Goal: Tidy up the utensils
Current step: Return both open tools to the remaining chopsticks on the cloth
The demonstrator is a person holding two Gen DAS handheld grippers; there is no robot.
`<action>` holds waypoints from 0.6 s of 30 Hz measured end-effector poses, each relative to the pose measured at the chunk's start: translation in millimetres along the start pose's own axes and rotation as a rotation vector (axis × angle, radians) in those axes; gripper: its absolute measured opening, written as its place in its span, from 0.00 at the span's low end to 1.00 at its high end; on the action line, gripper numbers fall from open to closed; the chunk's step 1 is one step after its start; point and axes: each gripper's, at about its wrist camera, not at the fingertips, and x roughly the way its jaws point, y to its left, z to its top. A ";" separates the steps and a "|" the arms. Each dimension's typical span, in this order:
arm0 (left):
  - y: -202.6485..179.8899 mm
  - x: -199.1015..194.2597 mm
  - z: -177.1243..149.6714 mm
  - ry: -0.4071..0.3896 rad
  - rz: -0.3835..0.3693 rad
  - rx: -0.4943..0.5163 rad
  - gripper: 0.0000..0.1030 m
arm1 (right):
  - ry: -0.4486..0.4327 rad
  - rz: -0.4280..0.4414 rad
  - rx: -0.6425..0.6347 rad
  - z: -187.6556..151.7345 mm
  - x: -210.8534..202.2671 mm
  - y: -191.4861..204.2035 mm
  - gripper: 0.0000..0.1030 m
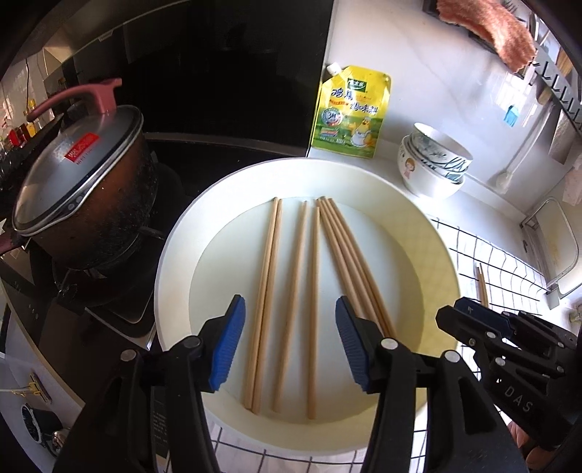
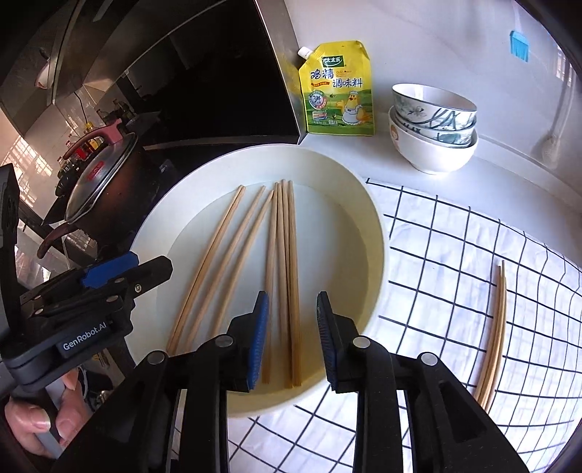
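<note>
Chopstick (image 2: 293, 327) ends behind right tool (image 2: 291, 342).

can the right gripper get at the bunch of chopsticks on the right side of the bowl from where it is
Probably yes. The right gripper hangs open over the white bowl, directly above the bunched chopsticks. Nothing lies between; only the bowl's raised rim could hinder a low approach.

At upper centre a yellow seasoning pouch (image 2: 336, 89) with a white spout and a cartoon chicken stands against the pale wall. Just right of it is a stack of bowls (image 2: 433, 127) — blue-patterned ones nested in a plain white one. At left a dark, stained pot (image 1: 91, 193) sits on the stove under a glass lid (image 1: 72, 163) with a pink handle. A white cloth with a black grid (image 2: 454, 273) covers the counter at right — wrinkled. An orange towel (image 1: 487, 29) hangs at upper right.
</note>
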 end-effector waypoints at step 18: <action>-78.3 -22.1 -29.5 -0.003 -0.072 0.065 0.69 | -0.058 -0.089 0.063 -44.6 -57.0 -68.7 0.38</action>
